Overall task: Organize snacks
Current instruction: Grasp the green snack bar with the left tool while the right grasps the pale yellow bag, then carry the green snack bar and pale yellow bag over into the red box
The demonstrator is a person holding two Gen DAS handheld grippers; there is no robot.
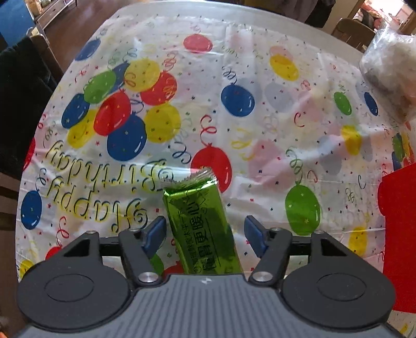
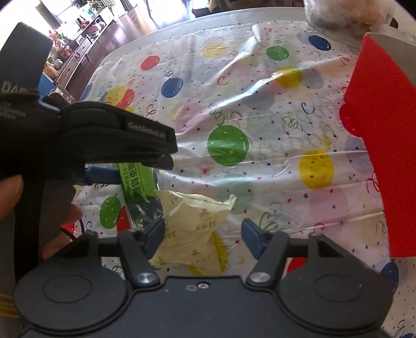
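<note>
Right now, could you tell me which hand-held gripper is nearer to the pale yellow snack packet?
Right. The right hand-held gripper straddles the pale yellow packet; the left hand-held gripper sits beside it, around the green bar.

Home: birthday tablecloth (image 1: 234,78), sideboard (image 2: 78,46)

Both views are brightly lit by daylight from the windows (image 2: 70,10) at the far side, which are blown out. Glare is thrown off the creased plastic tablecloth (image 1: 260,85). Strong fisheye bending and soft blur are seen at the edges.
</note>
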